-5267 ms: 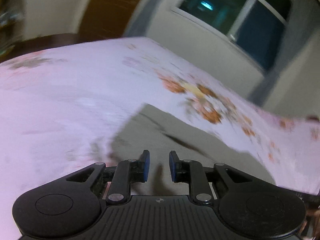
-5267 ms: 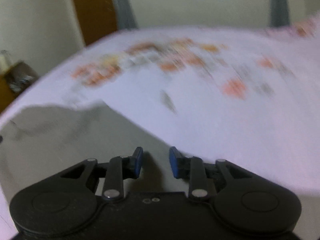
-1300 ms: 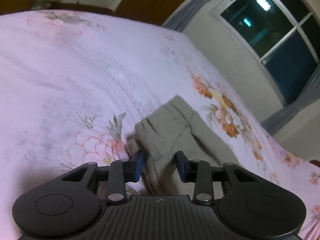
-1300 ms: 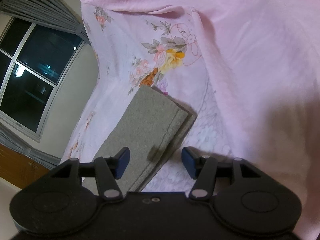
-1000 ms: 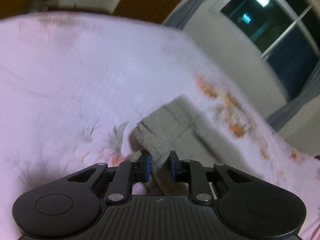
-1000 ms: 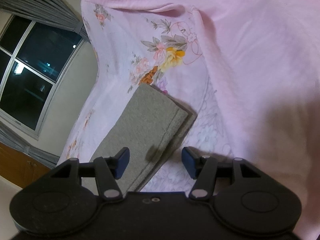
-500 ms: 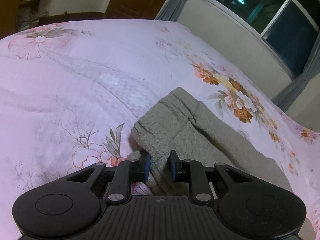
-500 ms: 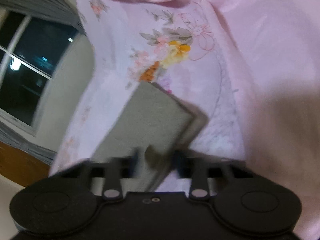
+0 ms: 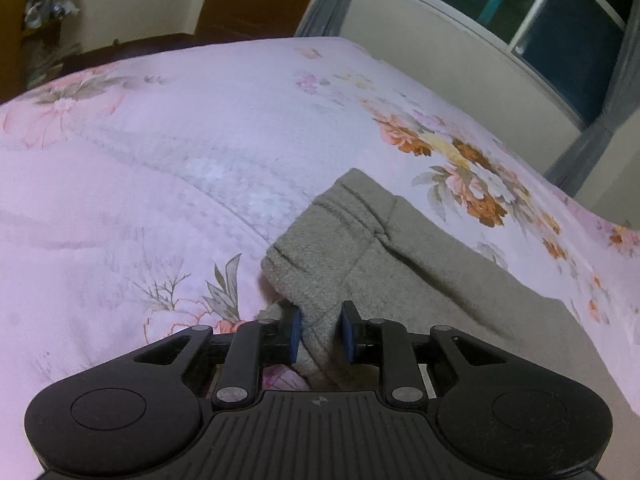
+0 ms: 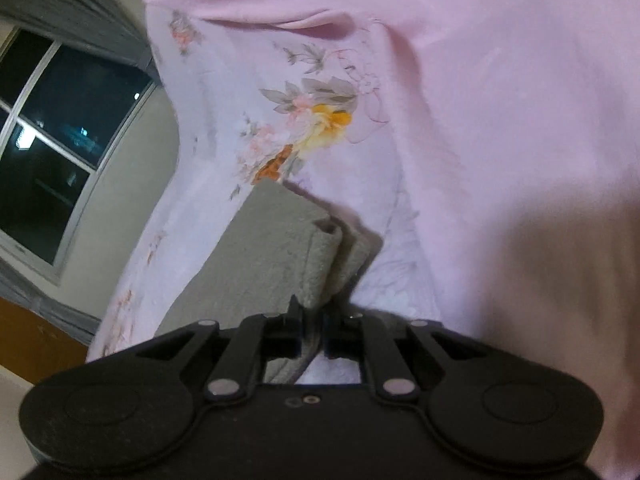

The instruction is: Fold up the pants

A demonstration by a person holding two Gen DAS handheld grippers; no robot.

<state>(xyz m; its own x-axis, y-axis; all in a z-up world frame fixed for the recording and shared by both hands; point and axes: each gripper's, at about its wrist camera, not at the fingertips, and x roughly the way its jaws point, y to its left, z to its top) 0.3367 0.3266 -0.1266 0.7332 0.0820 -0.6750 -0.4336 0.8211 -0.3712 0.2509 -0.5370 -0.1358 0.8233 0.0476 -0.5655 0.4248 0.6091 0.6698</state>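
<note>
- You're pinching the gray pants (image 9: 360,248) with both grippers as they're lying folded lengthwise on the pink floral bed (image 9: 160,152).
- Your left gripper (image 9: 319,334) is squeezing the bunched end, jaws nearly together on the fabric.
- Your right gripper (image 10: 313,330) has just been closing, and its jaws are now clamping the doubled hem edge.
- Heads up: you're only grabbing thin edges, so a layer could be slipping out when you're lifting.
- Uneven pulling is probably going to skew the fold, or you might be snagging the sheet too.

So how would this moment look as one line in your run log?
left gripper: shut on pants | right gripper: shut on pants | pants: on floral bedsheet
</note>
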